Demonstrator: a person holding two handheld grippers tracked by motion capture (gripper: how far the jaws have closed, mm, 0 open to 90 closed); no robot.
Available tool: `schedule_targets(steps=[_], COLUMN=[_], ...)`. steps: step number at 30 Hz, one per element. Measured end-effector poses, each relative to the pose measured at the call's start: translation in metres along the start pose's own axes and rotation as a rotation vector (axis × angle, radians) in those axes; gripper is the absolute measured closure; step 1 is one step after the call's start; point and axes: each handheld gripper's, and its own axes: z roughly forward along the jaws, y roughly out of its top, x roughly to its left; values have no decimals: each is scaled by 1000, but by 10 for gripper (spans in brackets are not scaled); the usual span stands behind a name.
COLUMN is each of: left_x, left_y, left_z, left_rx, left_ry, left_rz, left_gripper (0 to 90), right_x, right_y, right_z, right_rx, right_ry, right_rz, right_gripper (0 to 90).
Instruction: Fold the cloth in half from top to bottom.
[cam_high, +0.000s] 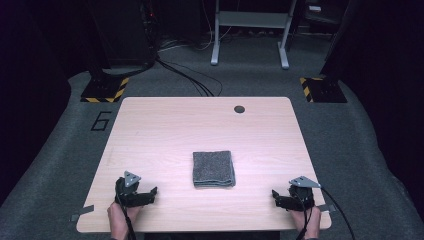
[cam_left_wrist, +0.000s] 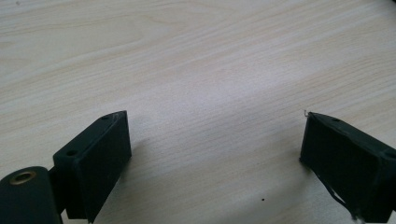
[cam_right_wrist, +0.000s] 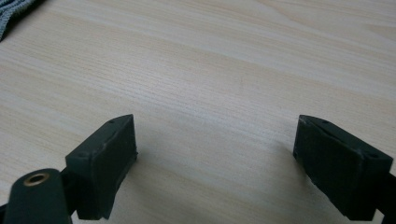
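Folded grey towel (cam_high: 214, 169) lies mid-desk (cam_high: 165, 125); left hand-held gripper (cam_high: 150, 192) and right hand-held gripper (cam_high: 276, 196) rest at near edge, jaws apart, empty.

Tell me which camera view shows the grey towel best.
The high view: the whole folded towel lies there on the table. The right gripper view catches one corner at its top left; the left gripper view looks at bare wood.

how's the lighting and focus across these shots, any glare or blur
High view: table lit, surroundings nearly black, grey towel soft but readable. Left gripper view: pale glare band across the wood, jaws cast soft shadows. Right gripper view: towel corner blurred.
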Motion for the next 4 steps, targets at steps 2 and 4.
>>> schedule_targets(steps=[2,4], left_x=[1,1], left_y=[1,1], left_z=[1,2], left_rx=[3,2], left_ry=[5,3], left_rz=[4,1], left_gripper=[64,60], right_x=[0,0], right_y=[0,0], right_z=[1,1], right_rx=[1,1], right_ry=[-1,-1], right_rz=[4,4], right_gripper=[120,119])
